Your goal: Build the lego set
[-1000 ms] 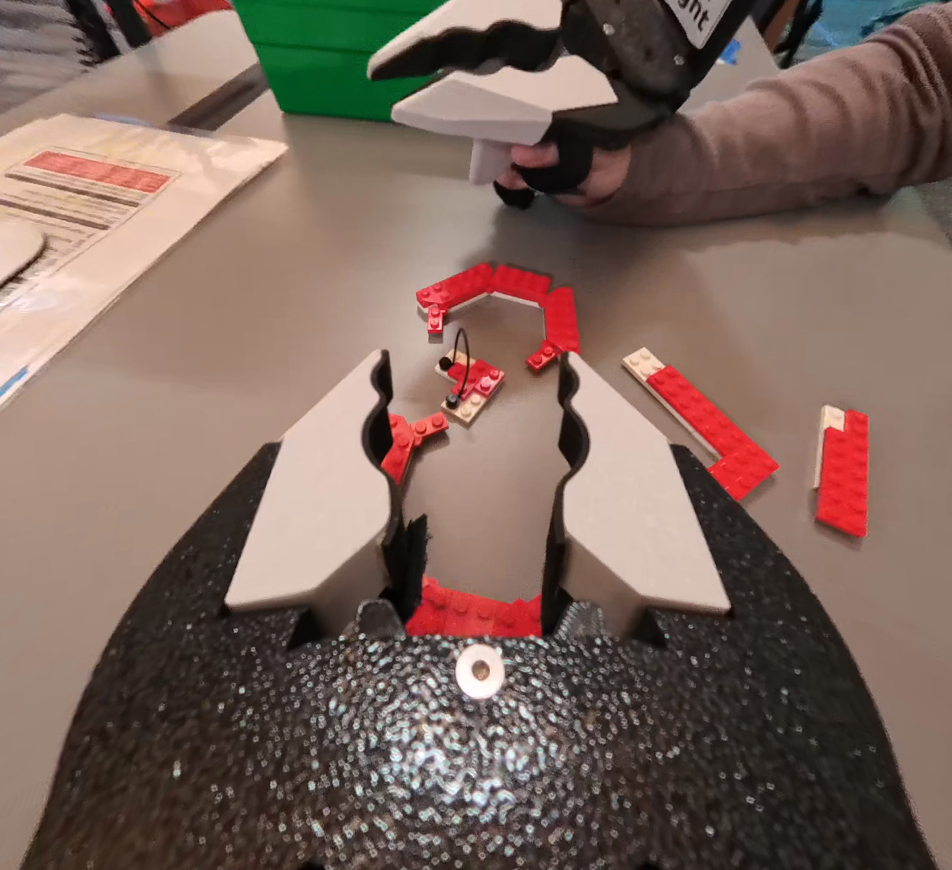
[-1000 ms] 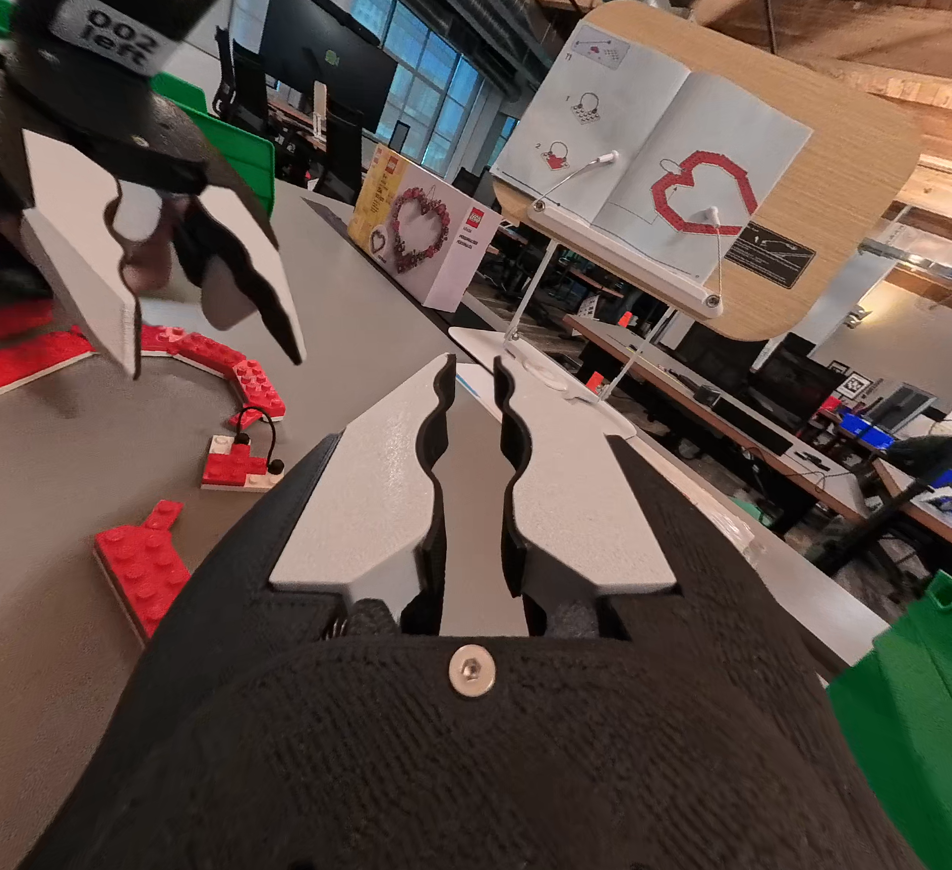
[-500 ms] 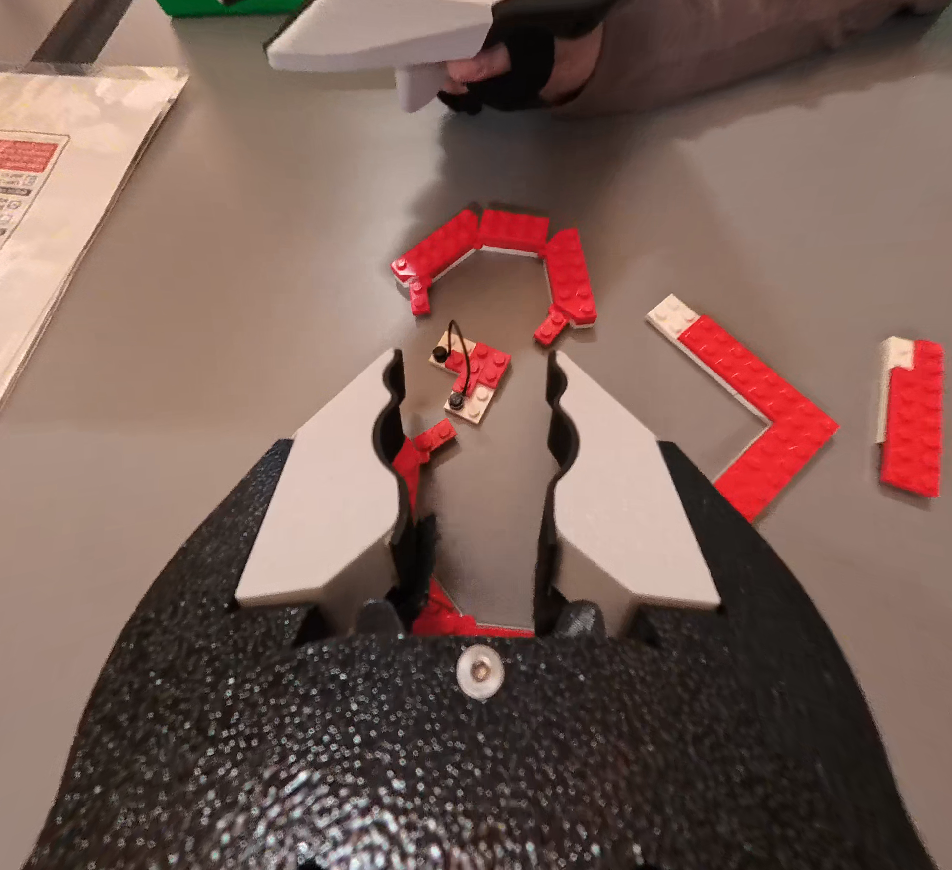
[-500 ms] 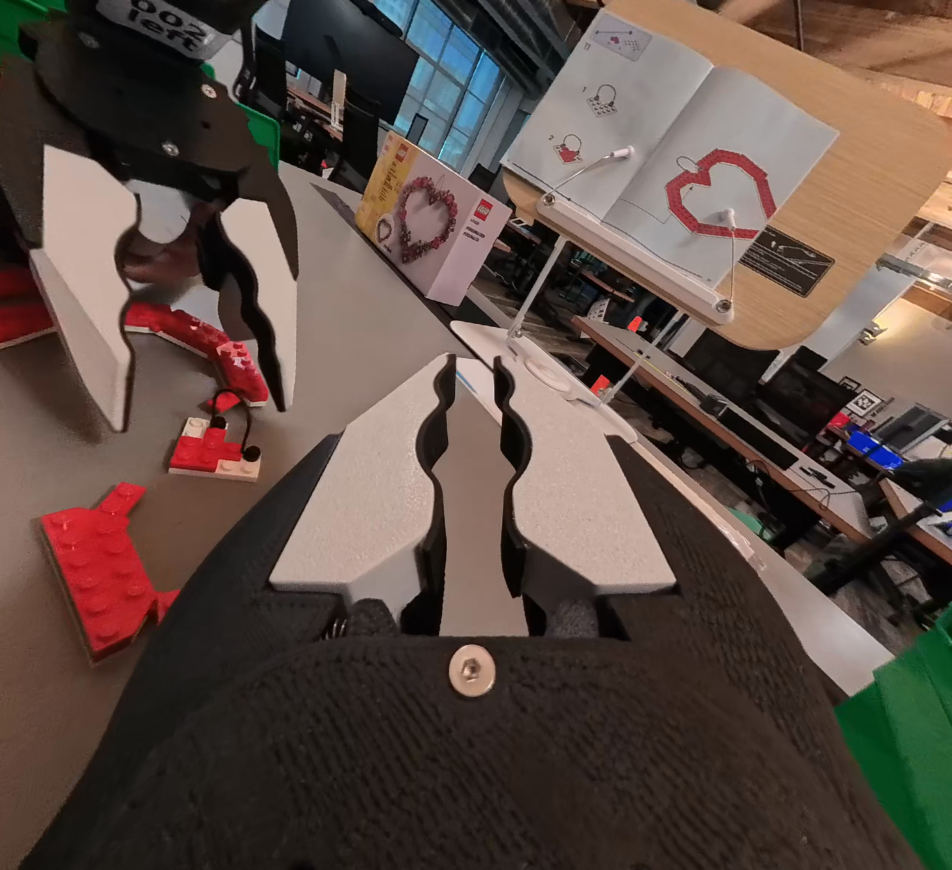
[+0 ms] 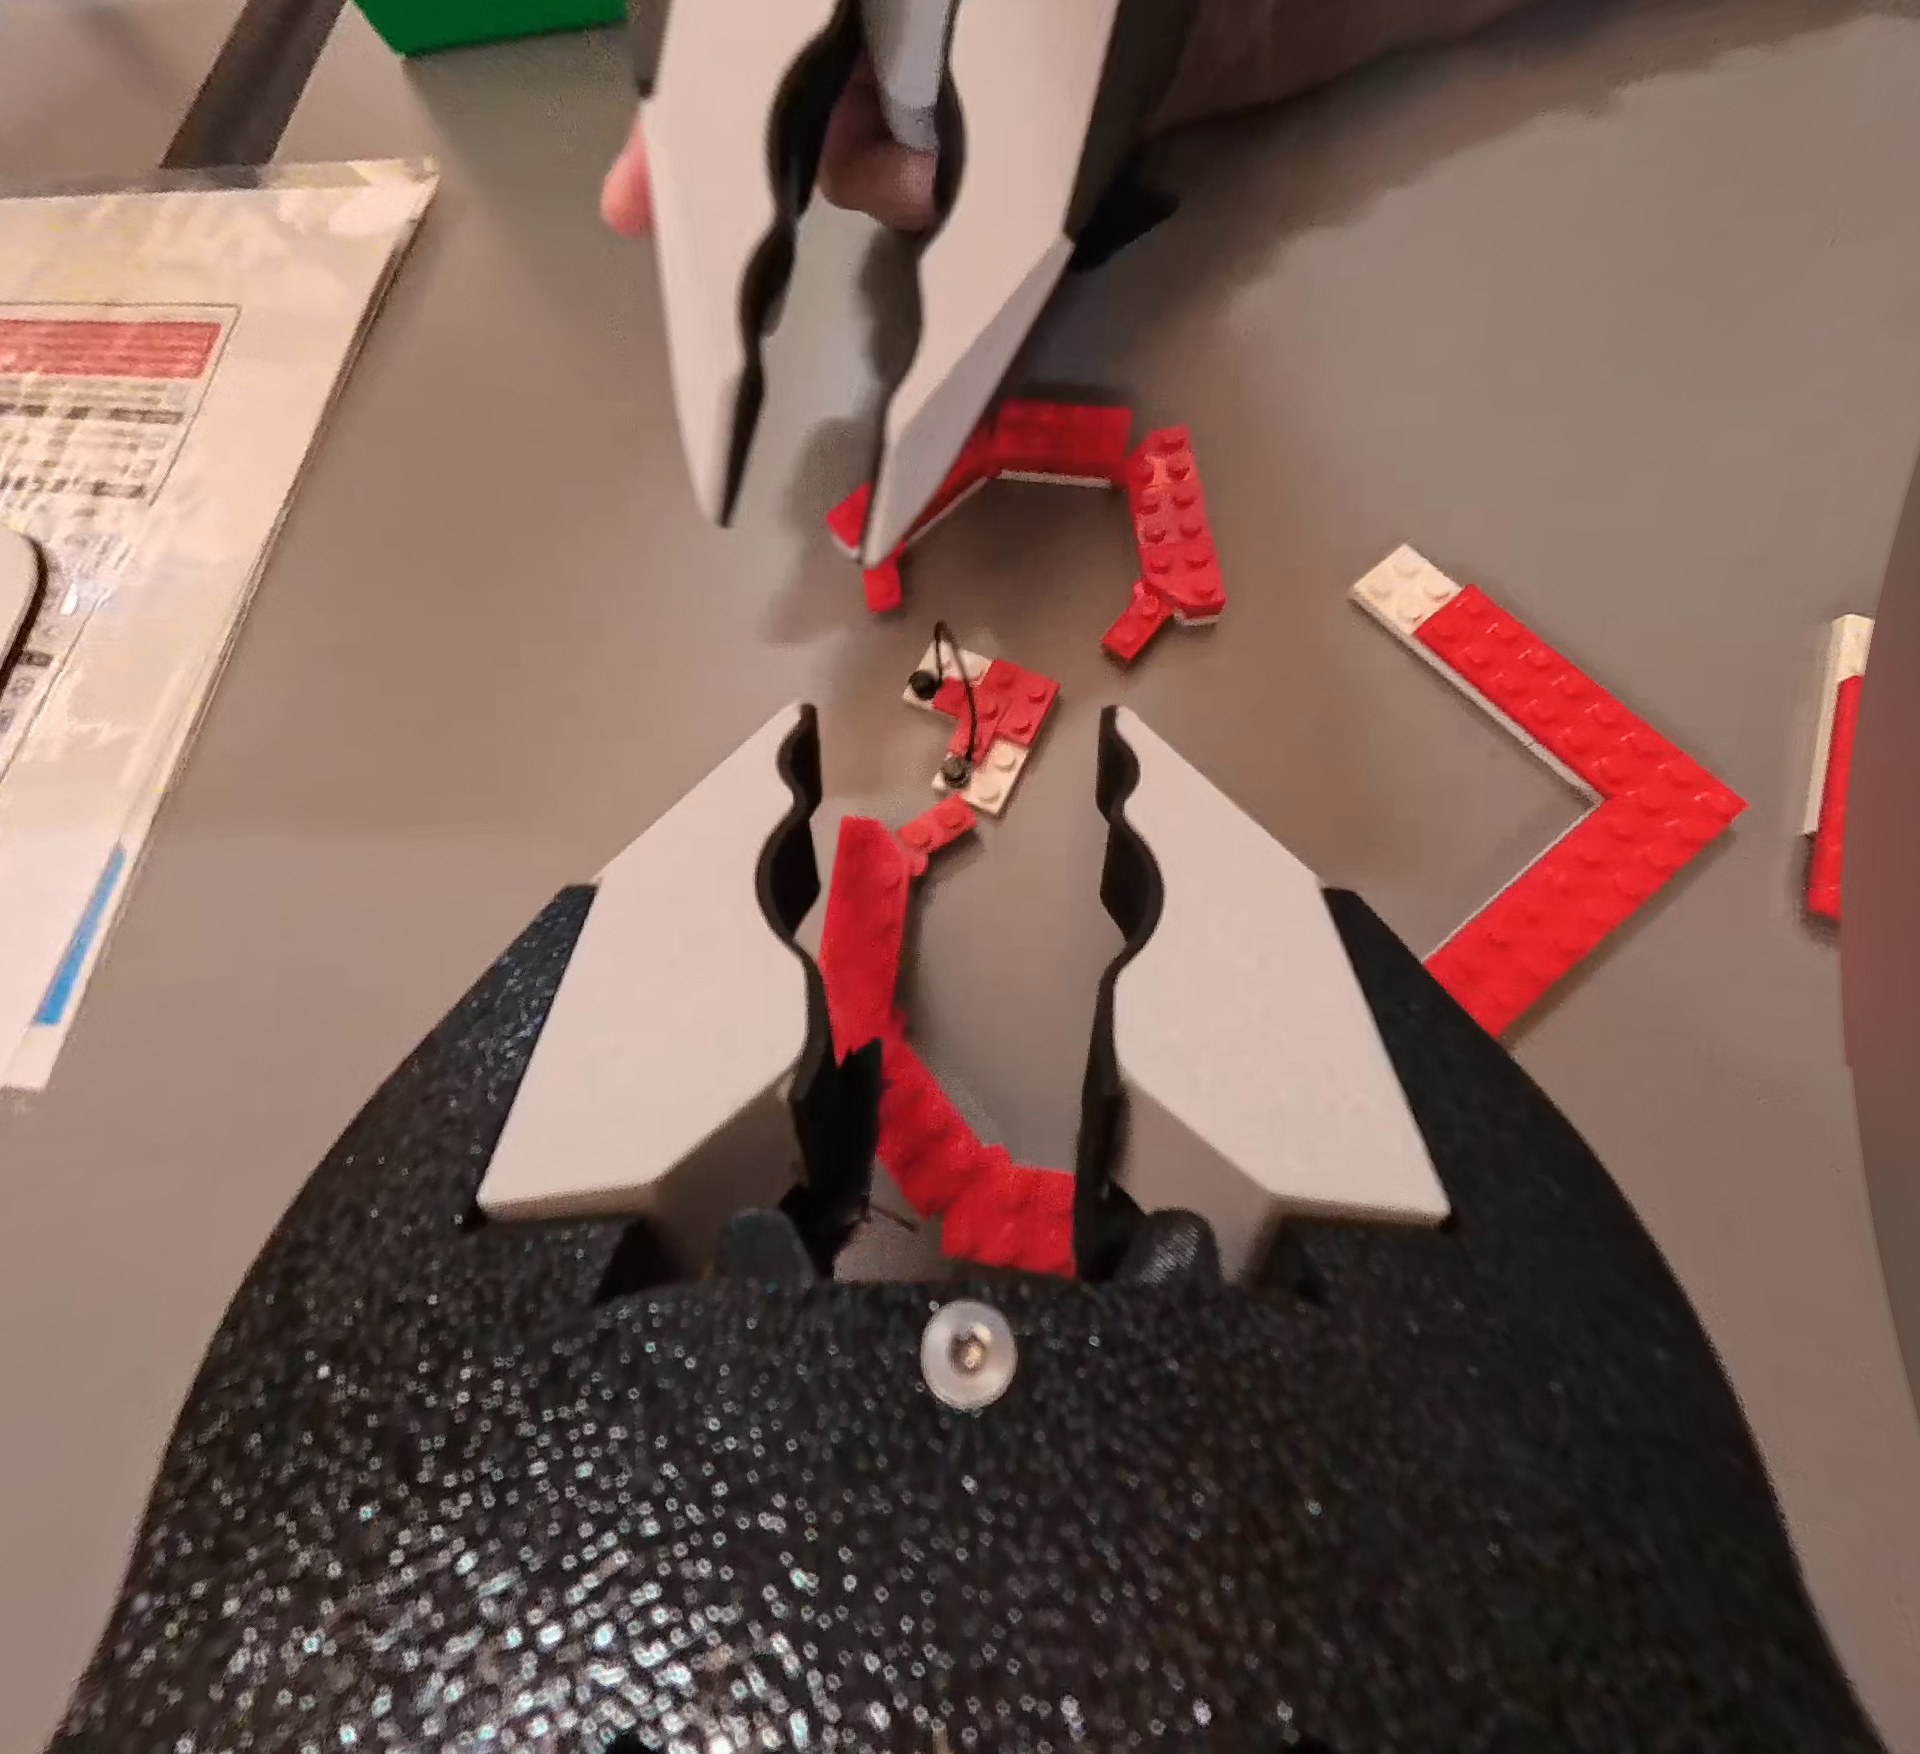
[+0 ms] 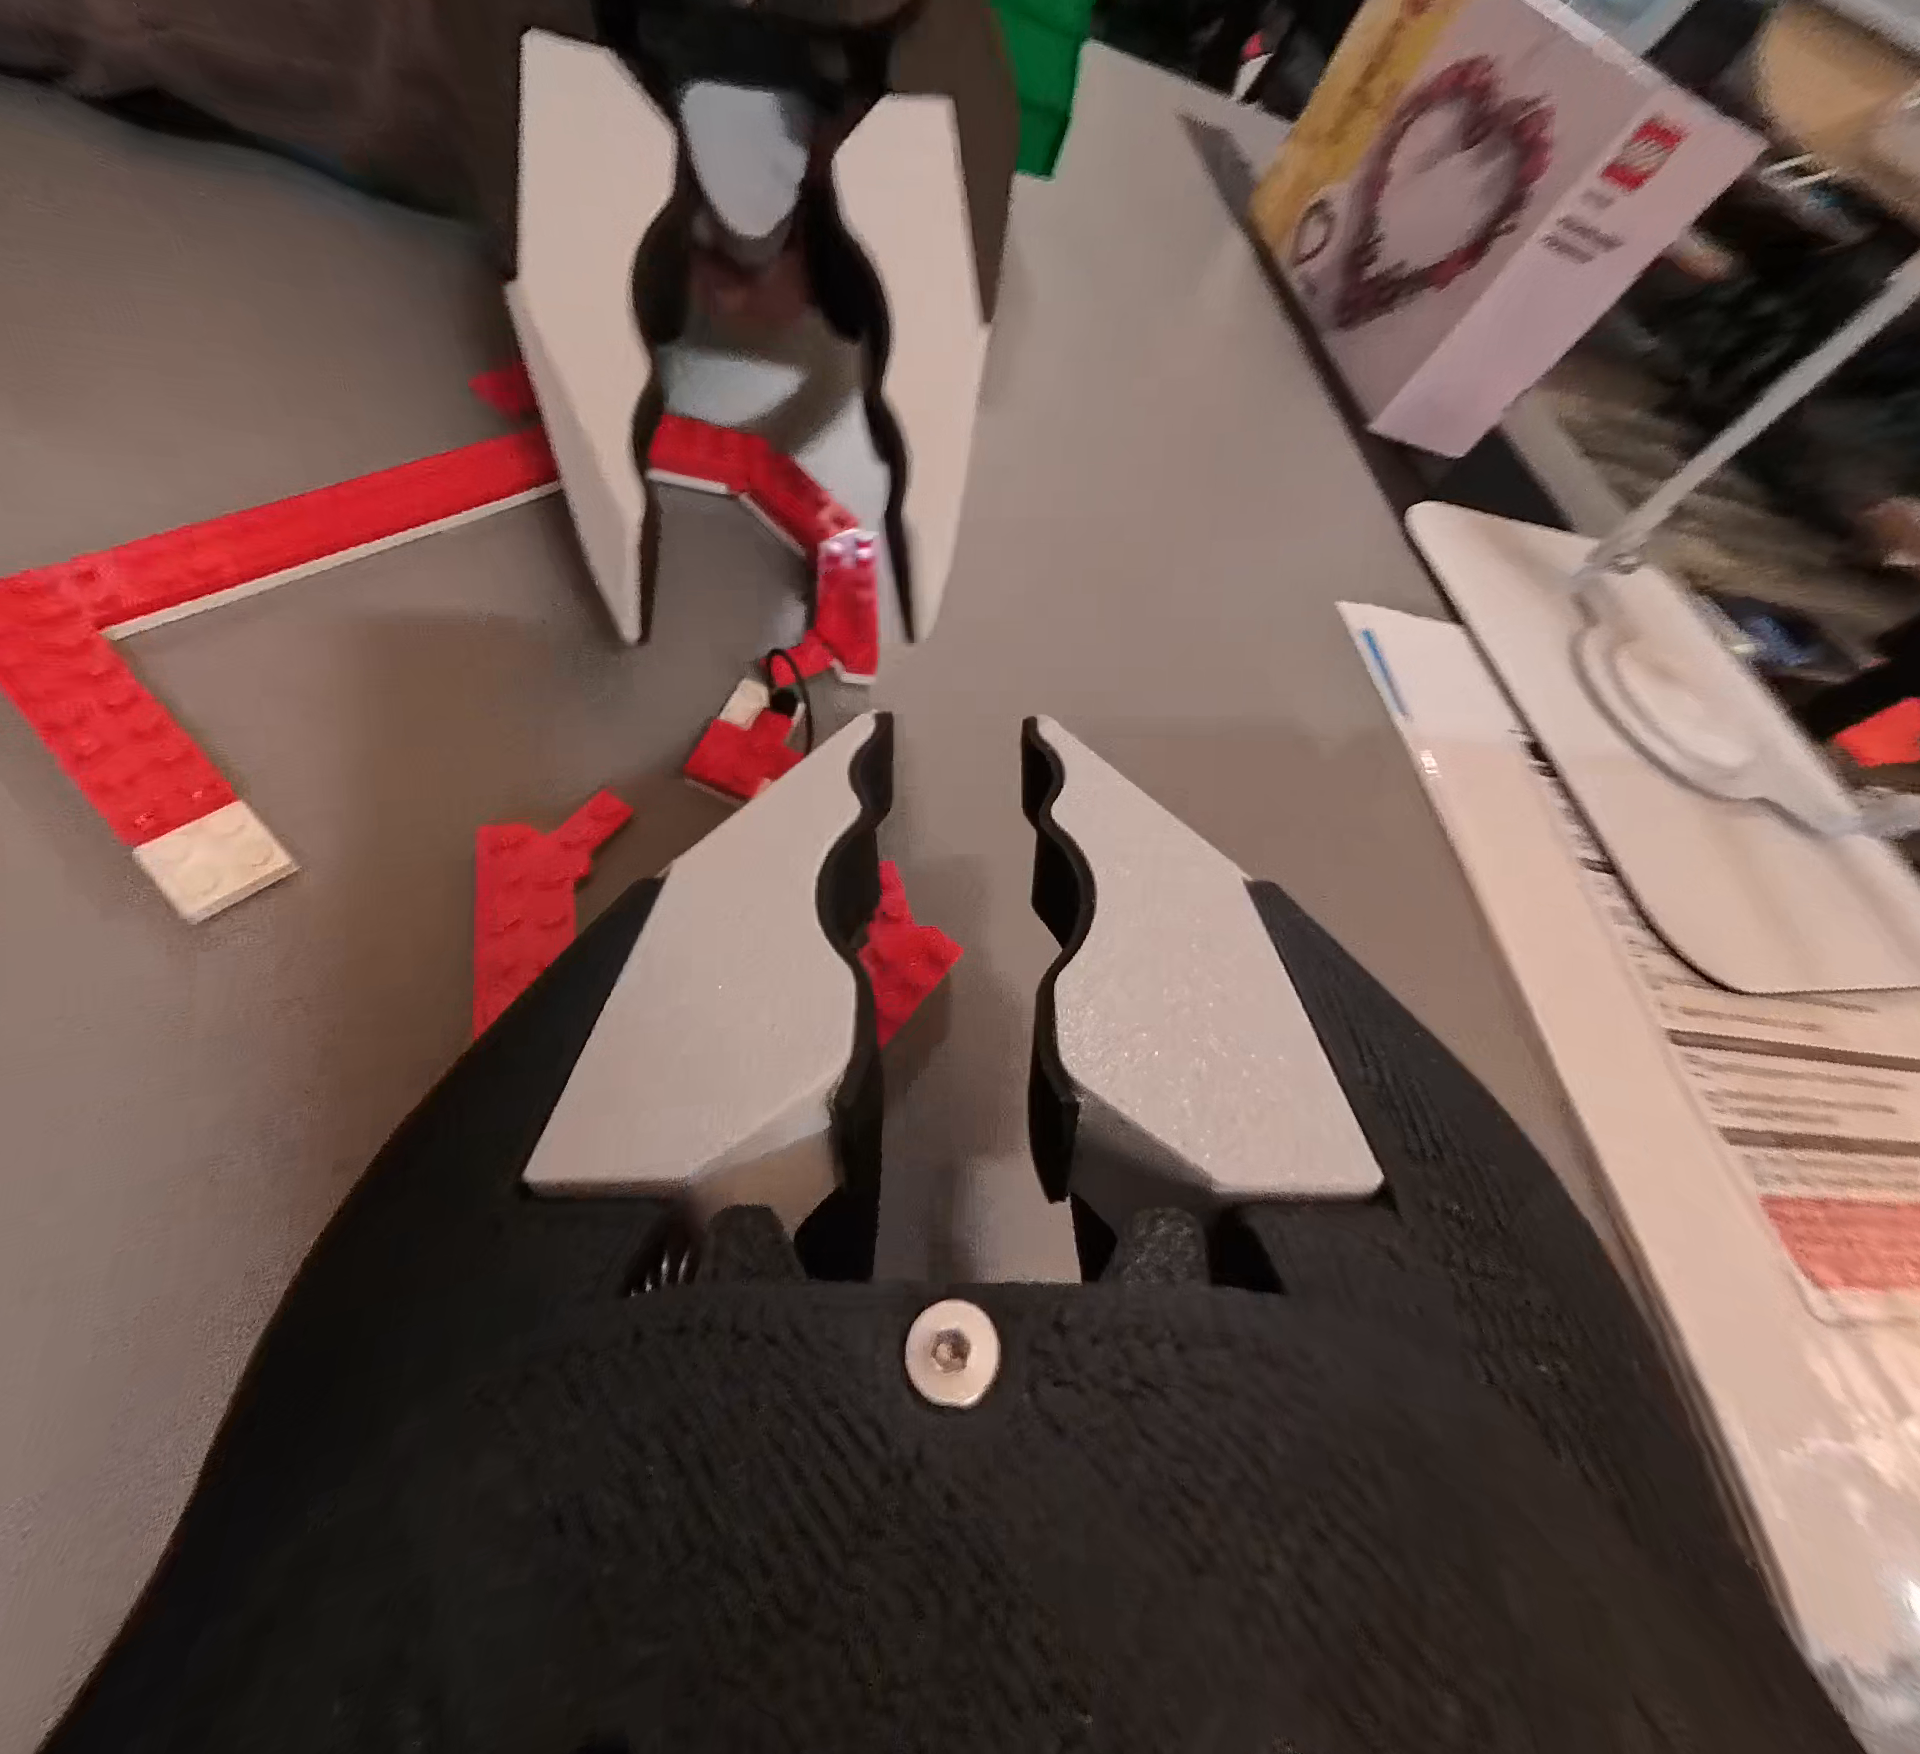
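On the grey desk [image 5: 1455, 302] lie red lego sections: an arched piece [image 5: 1081, 478], an L-shaped strip [image 5: 1579, 790] and a small plate with a black cord [image 5: 987, 717]. The left tool [image 5: 951, 728] hangs spread wide over a curved red section [image 5: 873, 935], gripping nothing. The right tool [image 6: 956, 728] faces it, parted and empty, tips just above the arch.

We see glossy studded plastic on the red arc piece [image 5: 1174, 520], a smooth matt grey table [image 5: 1455, 333], and grainy black gripper housing [image 5: 935, 1548].
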